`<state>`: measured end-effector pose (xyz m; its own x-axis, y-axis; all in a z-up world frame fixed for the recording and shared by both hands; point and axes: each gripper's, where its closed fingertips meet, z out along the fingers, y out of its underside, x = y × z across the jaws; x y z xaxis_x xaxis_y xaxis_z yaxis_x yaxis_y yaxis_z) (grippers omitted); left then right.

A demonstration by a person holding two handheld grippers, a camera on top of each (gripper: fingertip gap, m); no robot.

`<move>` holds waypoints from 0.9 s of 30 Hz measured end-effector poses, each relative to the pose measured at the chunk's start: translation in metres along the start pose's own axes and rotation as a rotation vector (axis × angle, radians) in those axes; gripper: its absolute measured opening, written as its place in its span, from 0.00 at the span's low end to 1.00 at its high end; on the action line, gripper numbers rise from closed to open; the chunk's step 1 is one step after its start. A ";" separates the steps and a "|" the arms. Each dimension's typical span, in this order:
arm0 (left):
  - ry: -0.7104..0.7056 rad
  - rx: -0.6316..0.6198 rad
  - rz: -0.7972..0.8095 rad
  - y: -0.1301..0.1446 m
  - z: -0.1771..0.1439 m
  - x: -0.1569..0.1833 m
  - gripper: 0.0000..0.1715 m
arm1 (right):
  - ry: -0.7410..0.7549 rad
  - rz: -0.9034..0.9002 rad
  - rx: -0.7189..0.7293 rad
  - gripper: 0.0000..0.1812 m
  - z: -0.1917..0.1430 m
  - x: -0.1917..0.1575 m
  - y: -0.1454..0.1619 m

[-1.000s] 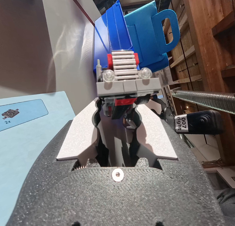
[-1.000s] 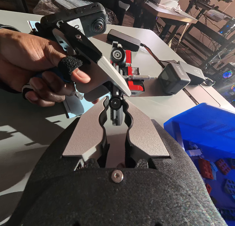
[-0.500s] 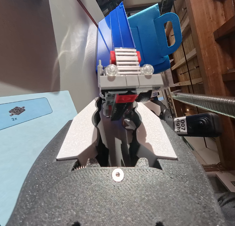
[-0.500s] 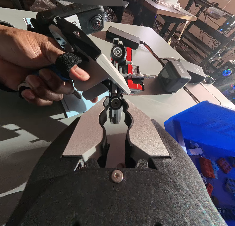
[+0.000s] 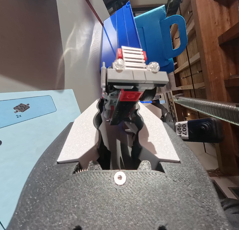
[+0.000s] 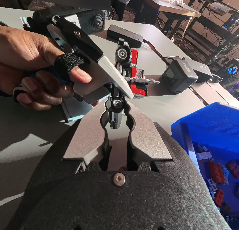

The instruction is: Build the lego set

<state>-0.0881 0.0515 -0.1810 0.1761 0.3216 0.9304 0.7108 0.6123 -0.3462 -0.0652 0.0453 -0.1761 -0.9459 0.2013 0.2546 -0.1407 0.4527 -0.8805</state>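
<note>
A Lego truck (image 5: 137, 76) with a grey bumper, a grey grille, clear lamps and red parts is held in the air. My left gripper (image 5: 118, 104) is shut on its dark chassis. In the right wrist view the truck (image 6: 134, 63) stands on end, and a hand holds the left gripper, one finger (image 6: 113, 75) of which lies across the truck. My right gripper (image 6: 117, 106) is shut on a small black wheel (image 6: 116, 104) at the near end of the chassis. A larger grey-hubbed wheel (image 6: 122, 54) sits at the far end. The right gripper's camera body (image 5: 201, 130) shows in the left wrist view.
A blue bin (image 6: 206, 126) with loose bricks stands at the right, also in the left wrist view (image 5: 120, 36) beside a blue felt bag (image 5: 155, 29). A light blue instruction sheet (image 5: 32, 120) lies on the grey table (image 6: 161, 107). A black action camera (image 6: 179, 78) and black boxes (image 6: 125, 35) lie behind.
Both grippers keep their hold. The truck has tilted a little and sits slightly higher in the left wrist view. The hand with the left gripper has come closer in the right wrist view.
</note>
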 end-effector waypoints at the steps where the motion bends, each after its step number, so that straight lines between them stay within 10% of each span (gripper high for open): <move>1: 0.003 0.003 0.000 0.000 0.000 0.000 0.29 | 0.001 0.000 0.004 0.13 0.000 0.000 0.000; 27: -0.049 0.051 0.129 -0.008 -0.004 0.002 0.29 | -0.028 0.089 -0.005 0.13 0.000 0.002 0.003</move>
<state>-0.0906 0.0446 -0.1763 0.2292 0.4345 0.8710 0.6488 0.5989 -0.4694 -0.0678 0.0473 -0.1783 -0.9624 0.2164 0.1642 -0.0546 0.4382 -0.8972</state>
